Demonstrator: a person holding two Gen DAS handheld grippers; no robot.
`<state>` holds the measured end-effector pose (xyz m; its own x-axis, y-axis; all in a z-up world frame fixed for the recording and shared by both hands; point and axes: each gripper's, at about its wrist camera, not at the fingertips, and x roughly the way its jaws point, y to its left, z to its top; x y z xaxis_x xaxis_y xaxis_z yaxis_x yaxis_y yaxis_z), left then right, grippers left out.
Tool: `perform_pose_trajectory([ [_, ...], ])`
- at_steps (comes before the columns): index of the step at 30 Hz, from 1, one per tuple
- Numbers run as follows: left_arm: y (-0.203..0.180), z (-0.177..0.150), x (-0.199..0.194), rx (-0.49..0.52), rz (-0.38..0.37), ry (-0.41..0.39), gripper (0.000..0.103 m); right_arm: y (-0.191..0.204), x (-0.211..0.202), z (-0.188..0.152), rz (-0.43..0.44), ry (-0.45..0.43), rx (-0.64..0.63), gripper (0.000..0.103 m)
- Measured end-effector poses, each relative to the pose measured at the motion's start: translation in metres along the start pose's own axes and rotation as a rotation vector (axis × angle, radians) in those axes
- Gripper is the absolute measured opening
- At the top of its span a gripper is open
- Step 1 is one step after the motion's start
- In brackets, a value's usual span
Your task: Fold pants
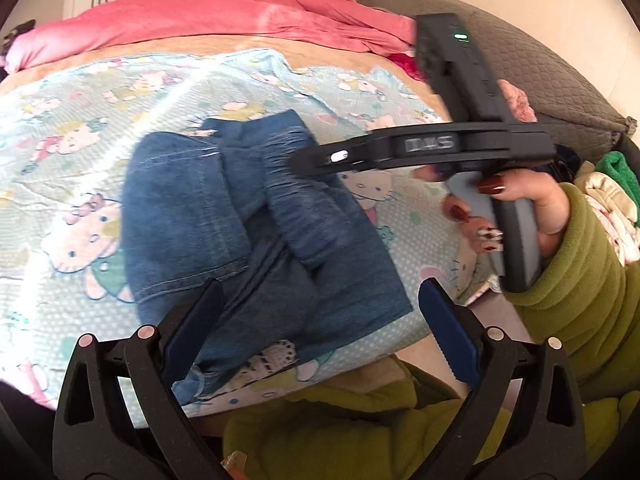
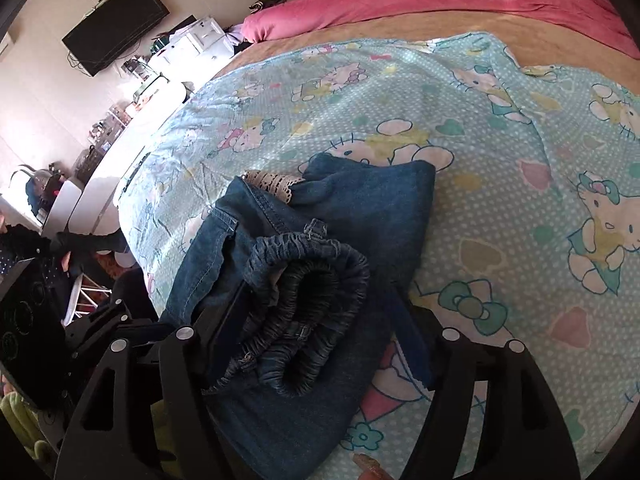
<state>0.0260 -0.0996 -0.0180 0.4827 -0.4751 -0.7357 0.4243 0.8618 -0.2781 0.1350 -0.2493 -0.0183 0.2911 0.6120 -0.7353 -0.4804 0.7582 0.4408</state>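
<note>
Small blue denim pants (image 1: 248, 220) lie folded on a Hello Kitty sheet (image 1: 80, 128) on the bed. My left gripper (image 1: 320, 320) is open above the near edge of the pants, holding nothing. My right gripper shows from the side in the left wrist view (image 1: 304, 160), over the far right part of the pants. In the right wrist view the pants (image 2: 320, 260) lie with the elastic waistband bunched between the open fingers of my right gripper (image 2: 320, 320). A lace trim (image 2: 272, 182) shows at the far edge.
A pink blanket (image 1: 224, 16) lies along the far side of the bed. A grey quilted cover (image 1: 540, 60) and a pile of clothes (image 1: 612, 200) are at the right. A desk with clutter (image 2: 120, 92) and a black screen (image 2: 116, 28) stand beside the bed.
</note>
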Motion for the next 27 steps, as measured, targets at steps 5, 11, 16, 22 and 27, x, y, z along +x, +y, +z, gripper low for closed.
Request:
perform_pose_trajectory([
  [5, 0.007, 0.000, -0.009, -0.007, 0.040, -0.011, 0.093, 0.000, -0.029, -0.004, -0.018, -0.079, -0.001, 0.077],
  [11, 0.006, -0.006, -0.018, -0.013, 0.072, -0.026, 0.093, 0.006, -0.055, -0.015, -0.026, -0.150, -0.018, 0.081],
  [16, 0.007, -0.004, -0.026, -0.016, 0.093, -0.044, 0.093, 0.008, -0.071, -0.027, -0.034, -0.180, -0.019, 0.081],
  [22, 0.012, -0.004, -0.039, -0.037, 0.133, -0.066, 0.093, 0.014, -0.084, -0.031, -0.033, -0.210, -0.040, 0.081],
  [27, 0.028, -0.004, -0.046, -0.095, 0.172, -0.084, 0.093, 0.032, -0.088, -0.039, -0.038, -0.209, -0.120, 0.092],
])
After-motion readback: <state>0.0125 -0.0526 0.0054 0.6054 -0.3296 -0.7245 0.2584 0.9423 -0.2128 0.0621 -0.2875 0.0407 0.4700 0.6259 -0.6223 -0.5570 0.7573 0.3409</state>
